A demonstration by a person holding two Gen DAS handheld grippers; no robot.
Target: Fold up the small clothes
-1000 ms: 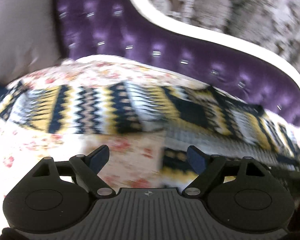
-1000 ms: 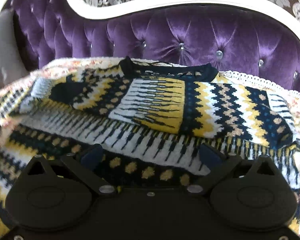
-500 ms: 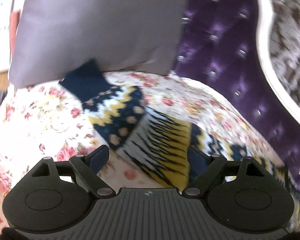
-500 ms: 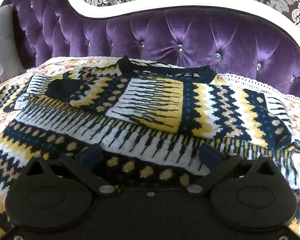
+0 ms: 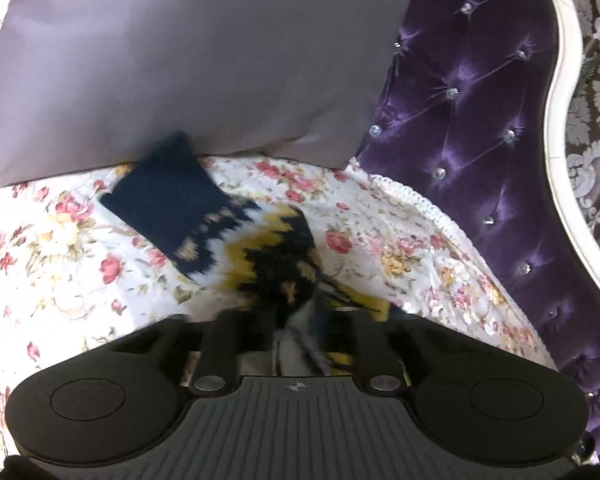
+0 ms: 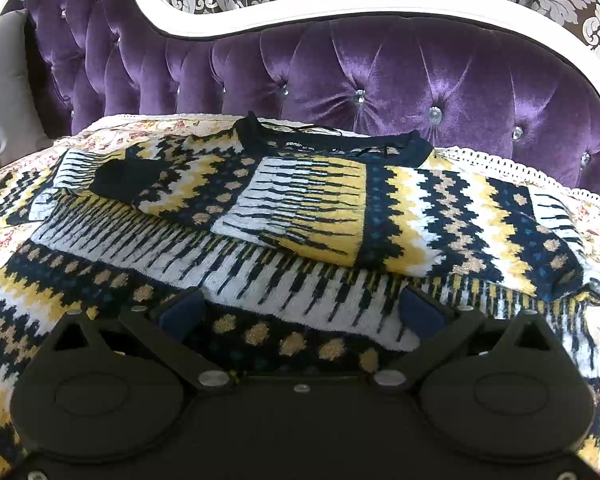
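The left gripper (image 5: 296, 320) has just closed its jaws on the sleeve (image 5: 260, 256) bunched between them – ready to fold it in; the right gripper (image 6: 300, 312) hangs wide over the sweater (image 6: 320, 216)

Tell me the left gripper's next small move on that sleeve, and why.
Probably lift the sleeve and carry it across onto the sweater body. The left gripper has just been closing and now pinches the sleeve, which lies stretched toward the grey pillow; the other sleeve is already folded in.
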